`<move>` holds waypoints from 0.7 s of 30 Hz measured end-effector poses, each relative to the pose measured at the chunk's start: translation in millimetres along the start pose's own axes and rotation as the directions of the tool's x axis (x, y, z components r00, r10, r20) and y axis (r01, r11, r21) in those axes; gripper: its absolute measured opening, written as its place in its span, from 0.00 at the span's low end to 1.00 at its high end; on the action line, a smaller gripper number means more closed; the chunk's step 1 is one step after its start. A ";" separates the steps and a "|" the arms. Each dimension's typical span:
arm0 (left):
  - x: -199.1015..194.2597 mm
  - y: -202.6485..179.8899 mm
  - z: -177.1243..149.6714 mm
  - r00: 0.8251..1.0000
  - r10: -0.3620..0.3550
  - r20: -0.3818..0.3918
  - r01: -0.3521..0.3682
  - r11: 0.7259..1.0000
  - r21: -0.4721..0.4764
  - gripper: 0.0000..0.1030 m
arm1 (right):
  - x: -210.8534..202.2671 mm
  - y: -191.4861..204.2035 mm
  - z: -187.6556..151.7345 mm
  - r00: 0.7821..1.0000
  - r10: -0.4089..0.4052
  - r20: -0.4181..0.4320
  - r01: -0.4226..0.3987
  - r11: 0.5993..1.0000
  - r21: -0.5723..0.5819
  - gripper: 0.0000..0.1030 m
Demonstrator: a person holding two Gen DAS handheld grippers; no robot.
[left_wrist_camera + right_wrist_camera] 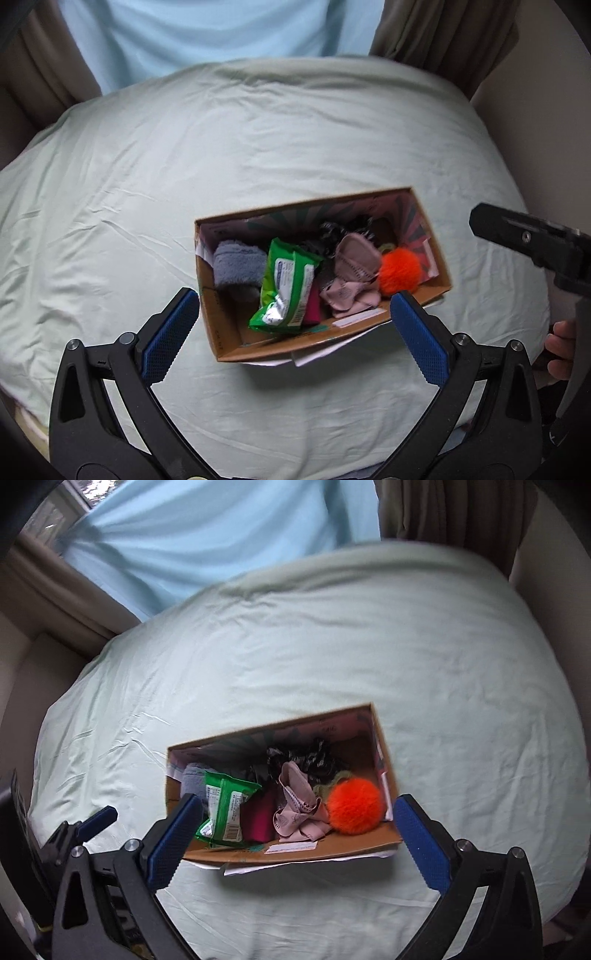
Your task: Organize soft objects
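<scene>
Open cardboard box (229,328) sits askew on pale green bedsheet, packed with soft items. Grey fuzzy cloth (238,267) at left end; green wipes packet (286,288) propped upright beside it, magenta item (258,821) tucked alongside. Crumpled pink fabric (351,277) at centre, dark patterned cloth (310,758) behind. Orange pompom (400,271) fills right end.

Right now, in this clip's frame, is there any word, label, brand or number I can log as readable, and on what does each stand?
None can be read with confidence.
Green wipes packet: white label with blue banner, print too blurred; barcode digits too small.
Cardboard box: faint stamped marks on the inner wall, illegible.
White sticker on the box's near wall: print too small.
Pink cloth: a round printed mark, unreadable.
</scene>
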State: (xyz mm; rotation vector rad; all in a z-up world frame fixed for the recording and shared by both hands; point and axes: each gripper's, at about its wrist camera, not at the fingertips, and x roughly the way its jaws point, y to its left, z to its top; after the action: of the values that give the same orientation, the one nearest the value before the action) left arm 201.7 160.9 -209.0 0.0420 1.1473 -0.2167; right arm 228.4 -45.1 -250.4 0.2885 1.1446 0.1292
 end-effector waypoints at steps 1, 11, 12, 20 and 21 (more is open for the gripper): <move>-14.1 -2.3 2.3 1.000 -0.006 0.020 0.006 1.000 -0.011 1.00 | -14.7 1.7 0.5 1.000 0.002 0.023 -0.001 1.000 -0.024 1.00; -151.3 -33.4 15.0 0.961 0.043 0.275 -0.026 0.998 -0.065 1.00 | -151.7 5.8 -4.4 0.958 -0.020 0.285 0.074 0.981 -0.181 1.00; -165.1 -37.5 14.7 0.951 0.057 0.305 -0.038 0.997 -0.068 1.00 | -167.0 3.8 -6.2 0.948 -0.019 0.318 0.080 0.980 -0.180 1.00; -248.0 -69.9 -1.2 0.869 0.079 0.489 -0.041 0.995 -0.089 1.00 | -242.2 -15.9 -19.8 0.899 -0.012 0.439 0.092 0.983 -0.162 1.00; -252.9 -73.4 -4.2 0.862 0.082 0.501 -0.042 0.995 -0.090 1.00 | -248.4 -19.1 -21.5 0.893 -0.009 0.450 0.088 0.984 -0.155 1.00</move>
State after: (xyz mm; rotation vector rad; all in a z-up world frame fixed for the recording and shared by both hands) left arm 84.6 127.4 24.5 -0.0445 0.6259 -0.1144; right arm 105.8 -121.4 -46.3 0.1240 0.6739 0.1086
